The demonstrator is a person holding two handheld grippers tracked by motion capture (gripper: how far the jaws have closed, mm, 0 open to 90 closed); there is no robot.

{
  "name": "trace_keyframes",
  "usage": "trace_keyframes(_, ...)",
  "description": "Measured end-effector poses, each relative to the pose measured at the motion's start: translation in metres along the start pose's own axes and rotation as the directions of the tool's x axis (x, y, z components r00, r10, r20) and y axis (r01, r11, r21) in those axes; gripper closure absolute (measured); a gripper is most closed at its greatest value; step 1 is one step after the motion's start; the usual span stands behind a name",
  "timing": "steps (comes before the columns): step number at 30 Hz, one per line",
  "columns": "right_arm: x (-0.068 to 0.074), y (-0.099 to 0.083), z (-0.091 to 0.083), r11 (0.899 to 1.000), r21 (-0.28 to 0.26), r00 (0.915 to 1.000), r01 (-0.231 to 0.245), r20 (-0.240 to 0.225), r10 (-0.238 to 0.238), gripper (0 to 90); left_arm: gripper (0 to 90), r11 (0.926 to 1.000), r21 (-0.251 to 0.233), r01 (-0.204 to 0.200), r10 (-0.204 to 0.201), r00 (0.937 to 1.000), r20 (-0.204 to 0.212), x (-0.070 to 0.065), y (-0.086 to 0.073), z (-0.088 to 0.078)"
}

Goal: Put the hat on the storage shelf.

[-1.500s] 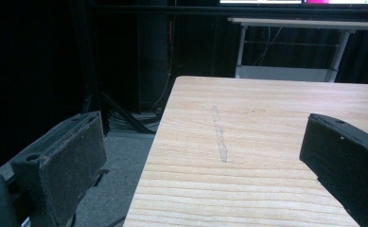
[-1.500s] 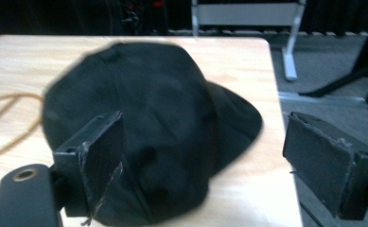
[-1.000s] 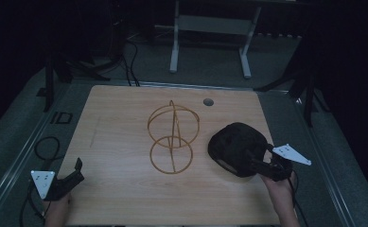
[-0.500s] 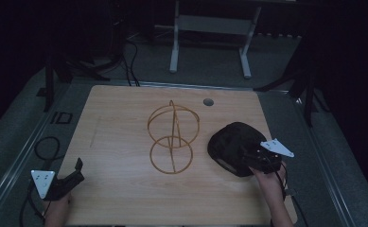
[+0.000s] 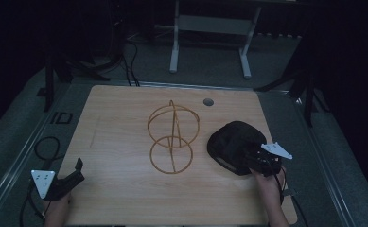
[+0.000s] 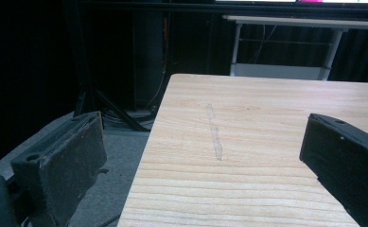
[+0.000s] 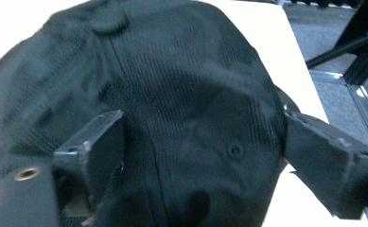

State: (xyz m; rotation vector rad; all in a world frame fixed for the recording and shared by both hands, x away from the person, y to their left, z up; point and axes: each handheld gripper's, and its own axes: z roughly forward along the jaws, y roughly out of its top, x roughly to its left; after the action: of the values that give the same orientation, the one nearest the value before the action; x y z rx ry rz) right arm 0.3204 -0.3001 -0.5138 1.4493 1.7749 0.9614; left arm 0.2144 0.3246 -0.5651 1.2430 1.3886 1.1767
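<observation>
Since a second ago the right gripper (image 7: 196,156) has sunk onto the cap (image 5: 236,144), jaws just closing slightly yet spread, straddling its crown, not pinching. Cap lies right of the wire stand (image 5: 172,137); left gripper (image 5: 73,175) rests released, far off.

Between the right gripper's (image 7: 200,156) jaws lies a black cap (image 7: 172,94) of matt woven cloth. Beside it, the table (image 5: 125,118) is smooth pale wood; the stand (image 5: 172,137) looks like thin wire.
</observation>
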Motion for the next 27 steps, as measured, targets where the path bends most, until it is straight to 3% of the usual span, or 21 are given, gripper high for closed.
trace_keyframes(2, 0.001, -0.002, 0.003, 1.000, 0.023, 1.0000, 0.010, -0.001, -0.010, 19.9, 1.8, 1.0000, -0.001, 0.001, -0.001, 1.0000, 0.000, 0.000, 0.000, 0.000)
trace_keyframes(7, -0.002, -0.007, 0.008, 0.998, 0.057, 0.9996, -0.026, -0.010, 0.027, 33.2, 1.8, 1.0000, 0.000, 0.000, 0.000, 1.0000, 0.000, 0.000, 0.000, 0.000)
trace_keyframes(8, -0.002, -0.008, 0.008, 0.998, 0.062, 0.9995, -0.030, -0.010, 0.030, 37.7, 1.8, 1.0000, 0.001, 0.001, -0.001, 1.0000, 0.000, 0.000, 0.000, 0.000)
trace_keyframes(9, -0.002, -0.008, 0.008, 0.997, 0.067, 0.9997, -0.025, -0.003, 0.025, 47.8, 1.8, 1.0000, 0.001, 0.002, -0.002, 1.0000, 0.000, 0.000, 0.000, 0.000)
trace_keyframes(13, -0.003, -0.011, 0.006, 0.998, 0.053, 0.9997, -0.022, 0.007, 0.022, 65.6, 1.8, 1.0000, 0.001, 0.000, 0.000, 1.0000, -0.001, 0.000, 0.000, 0.000)
trace_keyframes(14, -0.003, -0.011, 0.005, 0.999, 0.049, 0.9996, -0.022, 0.016, 0.021, 75.3, 1.8, 1.0000, 0.001, 0.000, 0.000, 1.0000, -0.001, 0.000, 0.000, 0.000)
trace_keyframes(16, -0.005, -0.012, 0.004, 0.999, 0.041, 0.9996, -0.026, 0.007, 0.026, 85.0, 1.8, 1.0000, 0.001, 0.001, -0.001, 1.0000, -0.002, 0.000, 0.000, 0.000)
trace_keyframes(19, -0.004, -0.012, 0.004, 0.999, 0.041, 0.9998, -0.019, 0.007, 0.019, 89.5, 1.8, 1.0000, 0.001, 0.001, -0.001, 1.0000, -0.002, 0.000, 0.000, 0.000)
trace_keyframes(27, -0.002, -0.007, -0.001, 1.000, 0.015, 1.0000, -0.002, -0.008, 0.002, 90.0, 1.8, 1.0000, 0.001, 0.002, -0.002, 1.0000, -0.002, 0.000, 0.000, 0.000)
